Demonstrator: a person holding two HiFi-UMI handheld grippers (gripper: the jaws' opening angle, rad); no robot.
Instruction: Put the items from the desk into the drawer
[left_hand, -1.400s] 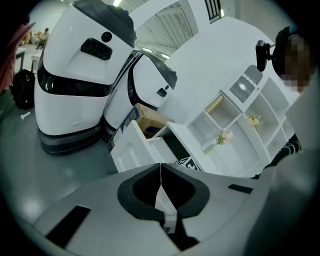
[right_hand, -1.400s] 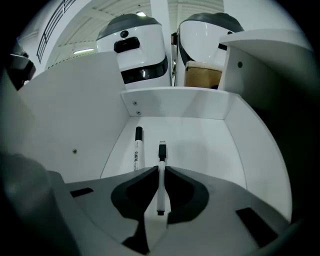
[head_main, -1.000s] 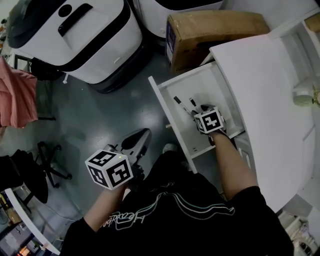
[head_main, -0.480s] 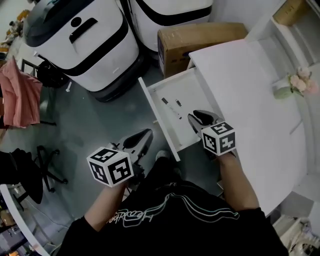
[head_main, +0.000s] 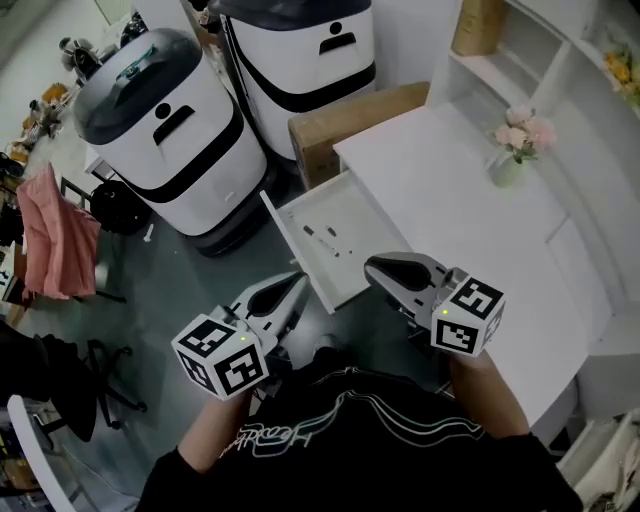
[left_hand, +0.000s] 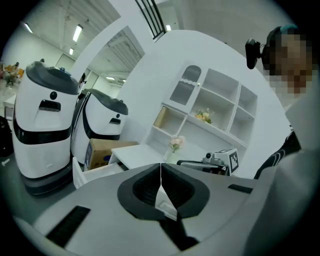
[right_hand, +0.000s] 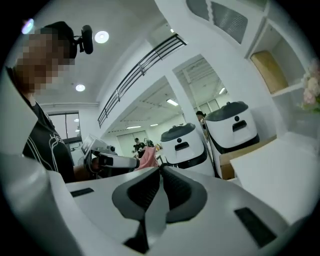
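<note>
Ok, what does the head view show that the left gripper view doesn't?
Only the head view: the inside of the open drawer, with small dark items lying in it, and a pink cloth. Only the left gripper view: the left hand-held gripper with its jaws together on nothing, and ceiling lights. Both: two white robots, the cardboard box, the white desk, the pink flowers and the right hand-held gripper.

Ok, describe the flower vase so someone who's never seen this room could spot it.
Look for the big white desk with the open drawer. Toward its far side, before the white shelf unit, stands a small pale vase of pink flowers, the only thing standing on the bare desktop.
</note>
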